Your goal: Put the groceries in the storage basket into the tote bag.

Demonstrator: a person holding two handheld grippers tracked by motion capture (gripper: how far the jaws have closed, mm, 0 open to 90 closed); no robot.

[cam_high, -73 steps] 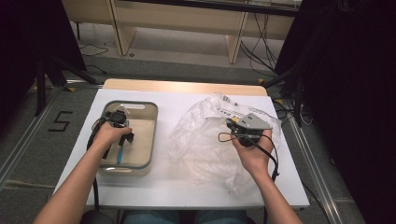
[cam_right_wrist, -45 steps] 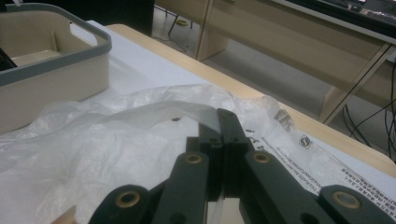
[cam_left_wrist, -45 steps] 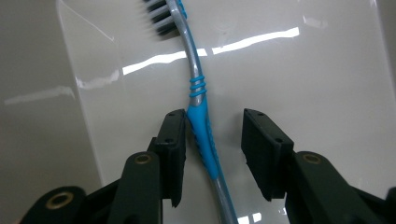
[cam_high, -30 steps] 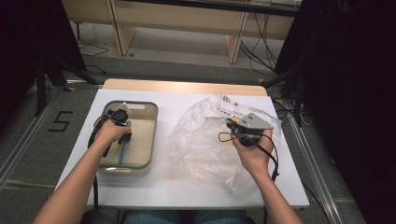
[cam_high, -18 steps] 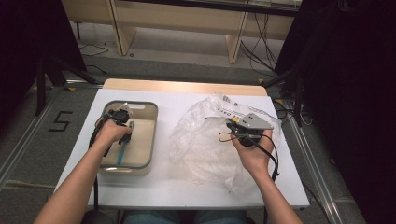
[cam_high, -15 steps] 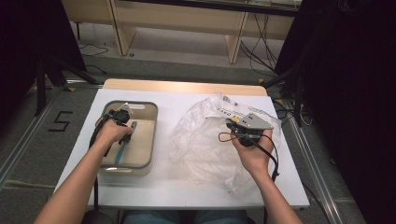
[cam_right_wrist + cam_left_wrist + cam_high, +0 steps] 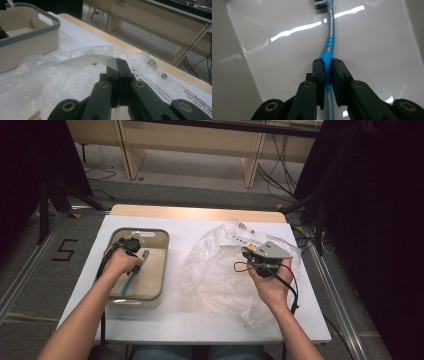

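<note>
a lab: taped floor number (image 7: 64,250), loose cables (image 7: 280,167), black curtains (image 7: 380,195)

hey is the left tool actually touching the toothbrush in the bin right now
Touching. In the left gripper view the left tool has both pads pressed against the toothbrush handle's blue grip.

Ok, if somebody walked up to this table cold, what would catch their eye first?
Probably the blue and grey toothbrush, pinched between the pads of the left gripper, whose jaws have just been closing, inside the beige bin at the table's left. Next, the big crumpled clear plastic bag at centre right, with the right gripper shut on its edge.
</note>
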